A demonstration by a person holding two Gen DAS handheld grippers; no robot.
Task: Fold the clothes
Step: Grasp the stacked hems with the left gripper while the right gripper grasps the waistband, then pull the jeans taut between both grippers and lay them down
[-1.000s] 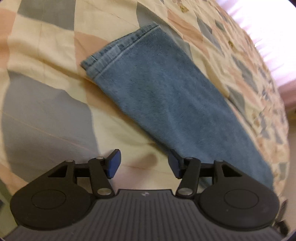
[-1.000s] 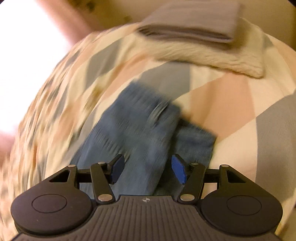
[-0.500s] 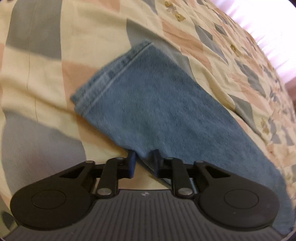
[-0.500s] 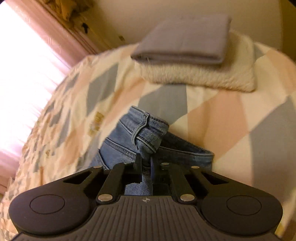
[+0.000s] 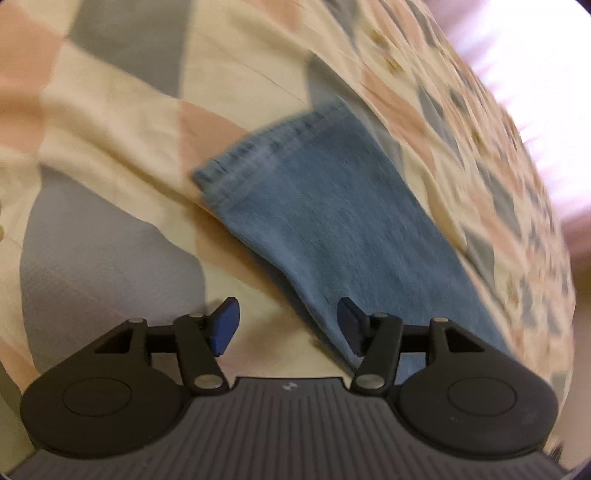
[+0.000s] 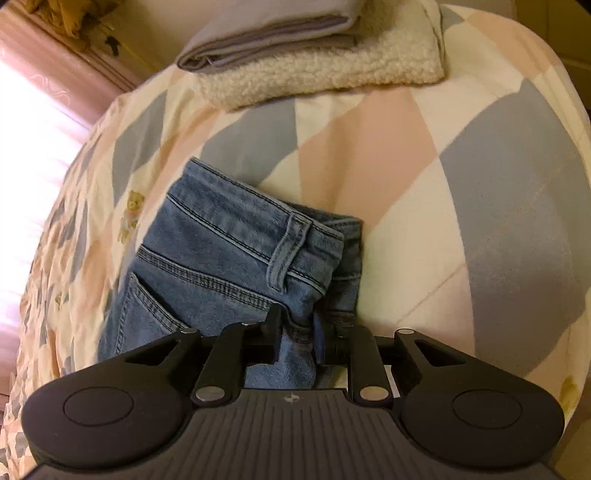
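Jeans (image 6: 221, 236) matt denim; blanket (image 6: 332, 70) rough fleece

Blue jeans (image 6: 221, 251) — pastel-diamond quilt (image 6: 369, 140)

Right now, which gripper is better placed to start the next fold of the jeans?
Right. The right gripper is clamped on the jeans at the waistband end. The left gripper is open at the edge of the leg, holding nothing.

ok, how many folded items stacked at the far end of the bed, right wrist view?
2. A grey folded cloth lies on top of a cream fleecy blanket, beyond the jeans. Anything behind them is out of view.
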